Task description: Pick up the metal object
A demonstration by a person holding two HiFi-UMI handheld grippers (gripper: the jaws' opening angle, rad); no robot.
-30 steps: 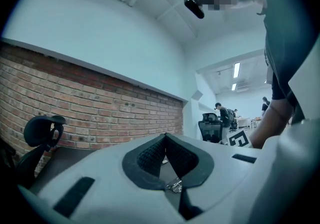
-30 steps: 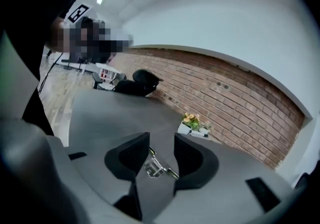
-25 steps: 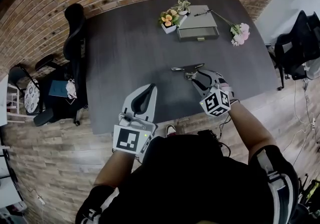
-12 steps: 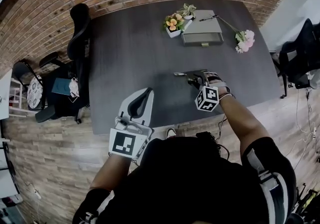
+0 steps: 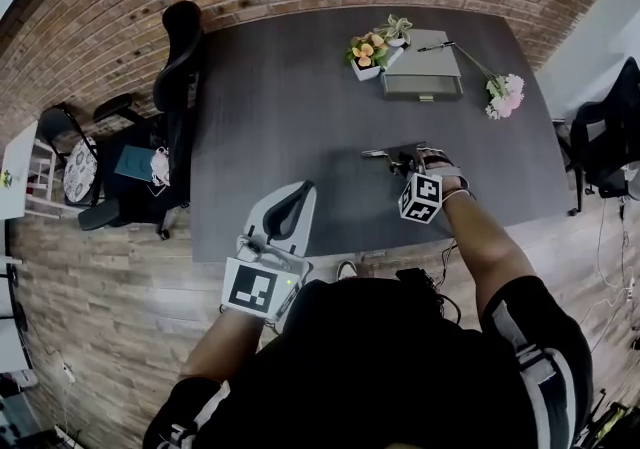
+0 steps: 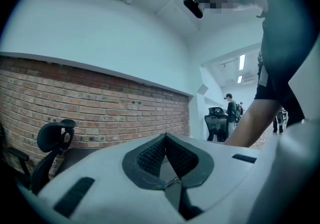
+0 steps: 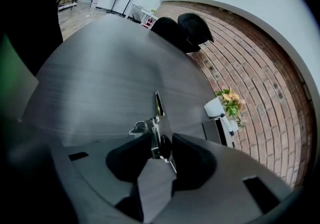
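Note:
The metal object [image 5: 386,152], a slim clamp-like tool with a flat blade and a knob, lies on the dark table [image 5: 270,107] right of centre. My right gripper [image 5: 411,163] reaches down over its near end. In the right gripper view the metal object [image 7: 157,120] stands between the two pads, and the jaws are closing on it with a little dark gap still showing at the left pad. My left gripper [image 5: 296,193] hovers over the table's near edge, shut and holding nothing; in the left gripper view its pads [image 6: 150,155] meet at the tip.
At the table's far side stand a white pot of flowers [image 5: 367,50], a grey drawer box [image 5: 422,69] with a pen on it, and a pink flower [image 5: 504,94]. A black office chair [image 5: 176,77] is at the table's left edge. Another chair stands at right.
My right gripper has moved forward and down over the metal object, and its jaws have narrowed around it. The left gripper has hardly shifted.

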